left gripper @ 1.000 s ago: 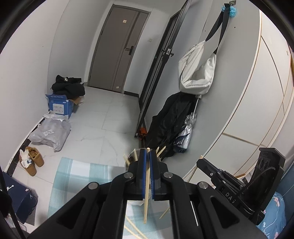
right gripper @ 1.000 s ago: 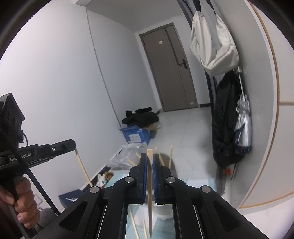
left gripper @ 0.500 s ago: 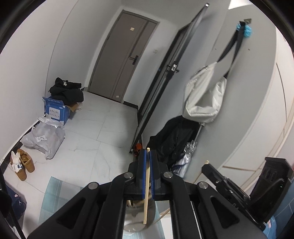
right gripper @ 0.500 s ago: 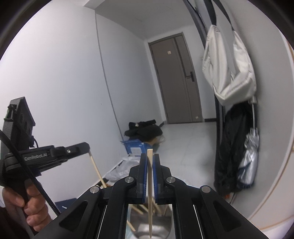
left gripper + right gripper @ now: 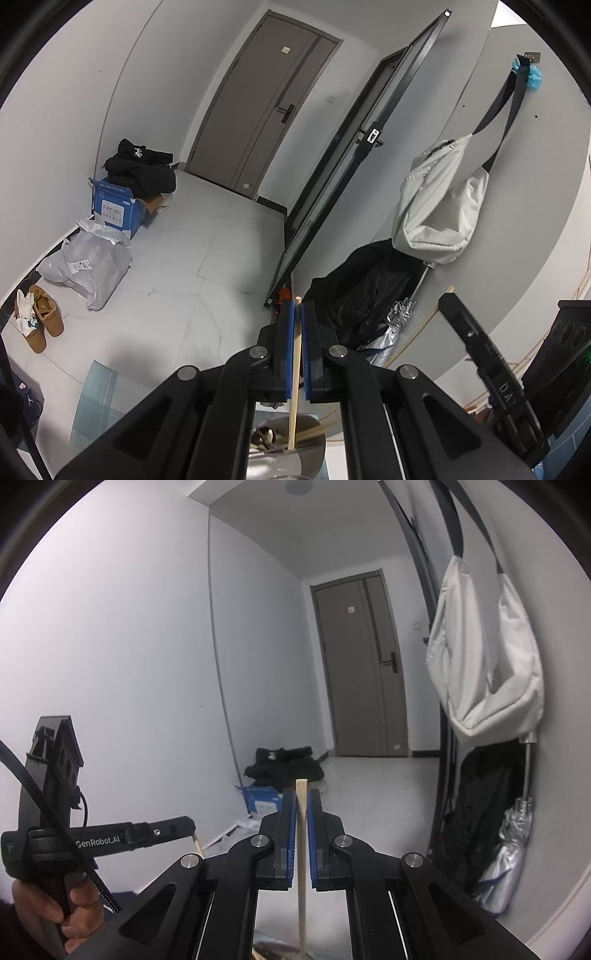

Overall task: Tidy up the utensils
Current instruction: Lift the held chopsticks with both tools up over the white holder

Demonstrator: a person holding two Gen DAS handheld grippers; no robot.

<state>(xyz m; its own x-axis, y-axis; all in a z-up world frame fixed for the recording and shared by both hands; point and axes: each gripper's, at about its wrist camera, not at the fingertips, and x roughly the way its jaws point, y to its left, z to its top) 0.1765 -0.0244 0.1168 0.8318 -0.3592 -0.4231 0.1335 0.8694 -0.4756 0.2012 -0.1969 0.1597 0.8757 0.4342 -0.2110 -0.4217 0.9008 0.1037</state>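
My left gripper [image 5: 297,308] is shut on a pale wooden chopstick [image 5: 294,406] that runs steeply down between its blue pads. The stick's lower end hangs over a round metal holder [image 5: 310,456] with a few utensils and sticks in it, at the bottom edge. My right gripper [image 5: 301,795] is shut on a second chopstick [image 5: 302,904], held nearly upright, its tip just past the fingertips. Each gripper shows in the other's view: the right gripper [image 5: 480,350] beside the wall, the left gripper [image 5: 147,836] held by a hand [image 5: 55,904].
A hallway floor stretches ahead to a grey door [image 5: 258,110]. A blue box [image 5: 114,210], a grey bag [image 5: 88,266] and shoes [image 5: 40,321] line the left wall. A white bag [image 5: 439,206], black coat [image 5: 362,291] and umbrella [image 5: 506,853] hang on the right wall.
Both grippers have risen and moved forward, each still clamped on its chopstick. The metal holder and the striped mat have slid down toward the bottom of both views.
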